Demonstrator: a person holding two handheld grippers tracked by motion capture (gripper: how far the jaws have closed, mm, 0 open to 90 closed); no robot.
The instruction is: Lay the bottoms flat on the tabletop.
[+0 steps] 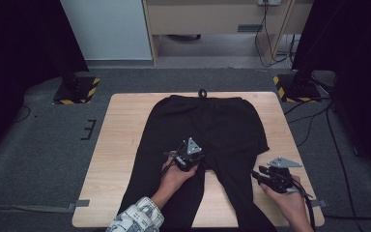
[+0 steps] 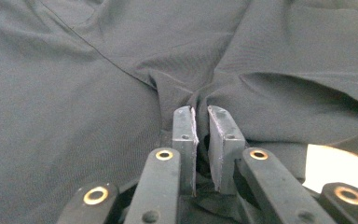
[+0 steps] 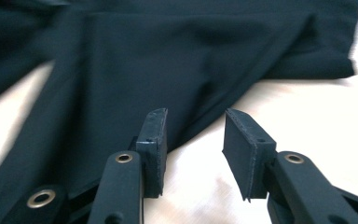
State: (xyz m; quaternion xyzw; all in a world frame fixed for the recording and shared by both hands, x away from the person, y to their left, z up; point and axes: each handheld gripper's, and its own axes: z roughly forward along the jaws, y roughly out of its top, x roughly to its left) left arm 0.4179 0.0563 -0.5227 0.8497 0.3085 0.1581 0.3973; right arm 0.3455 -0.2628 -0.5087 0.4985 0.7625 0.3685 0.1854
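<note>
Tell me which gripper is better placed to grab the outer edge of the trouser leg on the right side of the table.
Right. The right gripper has open jaws right at that leg's edge of the black trousers, over the table. The left gripper is shut on crotch fabric.

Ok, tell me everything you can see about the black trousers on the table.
The black trousers lie flat on the wooden table, waistband at the far edge, legs running toward the person. The fabric looks thin, matte and woven. At the crotch it bunches into folds where the left tool pinches it. The right tool stands open at the outer leg edge.
</note>
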